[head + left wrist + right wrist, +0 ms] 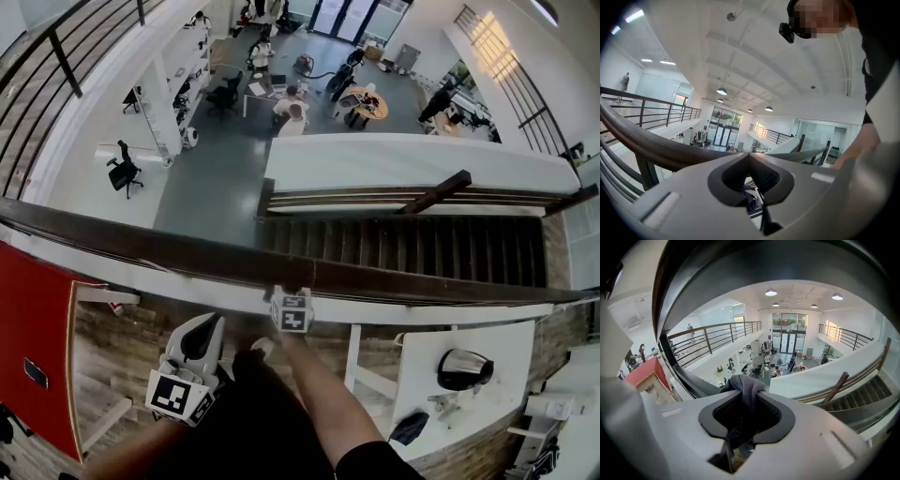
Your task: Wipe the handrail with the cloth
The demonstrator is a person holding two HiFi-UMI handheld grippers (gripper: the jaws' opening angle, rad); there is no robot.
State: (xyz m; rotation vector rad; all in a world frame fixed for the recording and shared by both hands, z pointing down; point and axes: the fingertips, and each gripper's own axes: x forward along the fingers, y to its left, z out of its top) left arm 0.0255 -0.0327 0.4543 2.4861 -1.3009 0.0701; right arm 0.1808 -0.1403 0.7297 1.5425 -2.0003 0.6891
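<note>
The dark brown handrail (169,249) crosses the head view from left to right, sloping slightly down. My right gripper (284,292) is right against its near side, shut on a grey cloth (746,389) that bulges out between the jaw tips. In the right gripper view the handrail (740,268) arches very close overhead. The cloth is hard to make out in the head view. My left gripper (206,328) hangs lower and to the left, short of the rail. Its jaws (751,154) meet with nothing between them, and the handrail (651,143) runs past just beyond.
Beyond the rail is a drop to a lower floor (202,178) with desks, chairs and people. A staircase (403,244) with its own rail descends at right. A red panel (33,347) stands at left, and a white table (506,347) with a dark object is at lower right.
</note>
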